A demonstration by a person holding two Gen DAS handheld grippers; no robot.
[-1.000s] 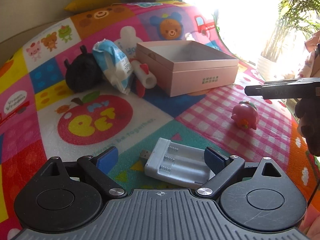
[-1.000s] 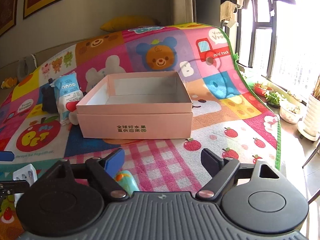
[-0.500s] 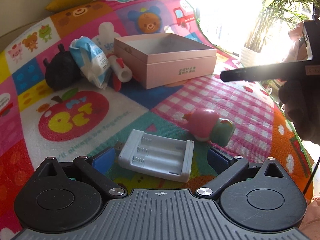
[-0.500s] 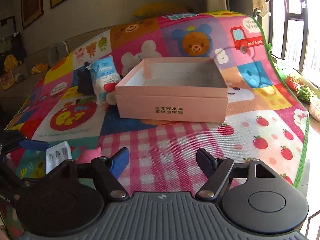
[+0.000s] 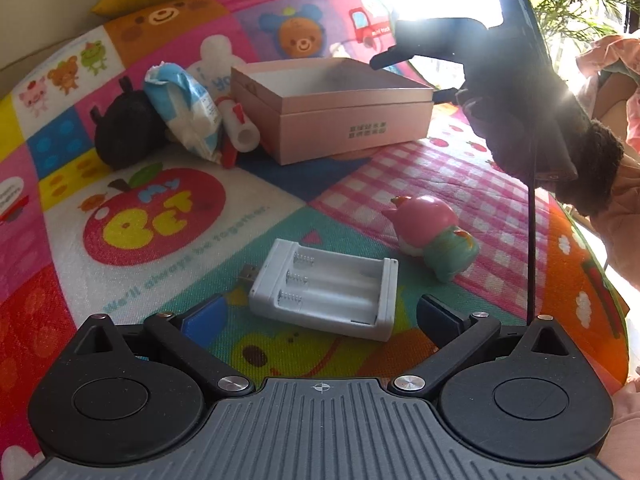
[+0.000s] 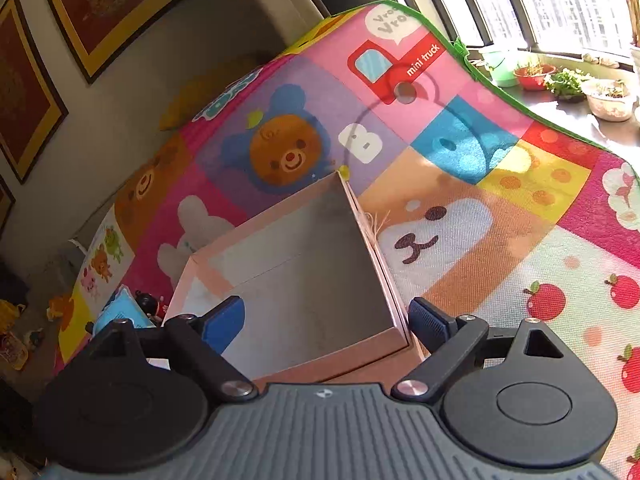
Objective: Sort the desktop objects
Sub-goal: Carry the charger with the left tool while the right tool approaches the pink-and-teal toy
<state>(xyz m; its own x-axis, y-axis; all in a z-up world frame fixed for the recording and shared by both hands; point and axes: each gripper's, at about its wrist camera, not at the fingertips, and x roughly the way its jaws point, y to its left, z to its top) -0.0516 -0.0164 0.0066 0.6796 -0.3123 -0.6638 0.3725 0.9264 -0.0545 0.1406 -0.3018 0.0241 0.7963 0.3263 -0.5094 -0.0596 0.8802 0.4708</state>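
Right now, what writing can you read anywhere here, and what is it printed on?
"MY PET" on the play mat's red apple.
"We'll always be together." beneath that apple.
"mini truck" beside the mat's red truck.
"Vroom Vroom", cut off, in the bubble above it.
Pink box label and wipes pack print: too small.

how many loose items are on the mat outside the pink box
6: battery charger nearest, pink toy to its right, black plush, blue packet and white roll with a red piece left of the pink box. More may be hidden.

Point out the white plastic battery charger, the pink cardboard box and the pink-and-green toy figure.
White plastic battery charger (image 5: 326,294), left wrist view, battery bays.
Pink cardboard box (image 5: 352,130), left wrist view, front wall.
Pink-and-green toy figure (image 5: 426,224), left wrist view, pink head.
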